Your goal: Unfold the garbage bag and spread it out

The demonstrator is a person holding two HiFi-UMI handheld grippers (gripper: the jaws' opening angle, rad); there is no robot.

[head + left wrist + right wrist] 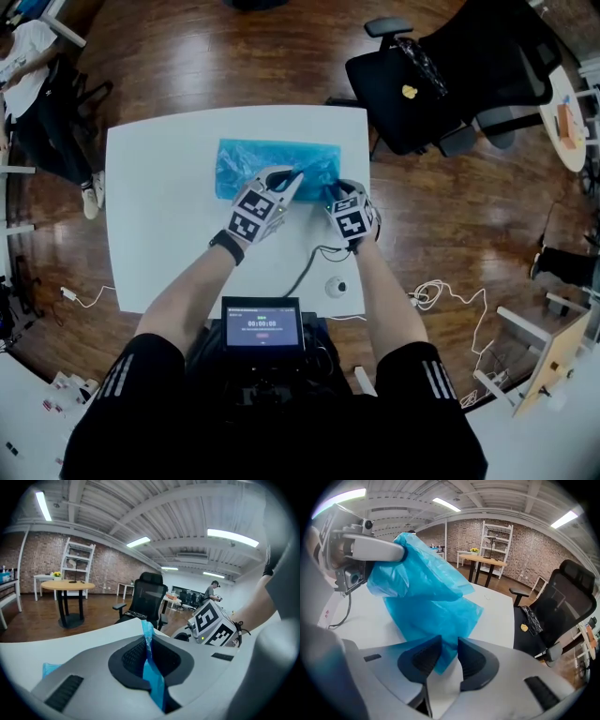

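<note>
A blue garbage bag (272,164) lies on the far middle of the white table (159,234), partly lifted at its near edge. My left gripper (295,178) is shut on a thin fold of the blue film (152,677), which stands up between its pads (133,656). In the right gripper view the bag (426,592) hangs from the left gripper's fingers (396,552) as a bunched sheet. My right gripper (333,192) sits just to the right; its jaws (449,653) stand apart, with the bag's lower corner hanging loose in the gap.
A black office chair (450,75) stands past the table's far right corner. Near the front edge lie a black cable and a small round puck (336,286); a screen (262,323) sits below it. A person (28,75) sits at the left.
</note>
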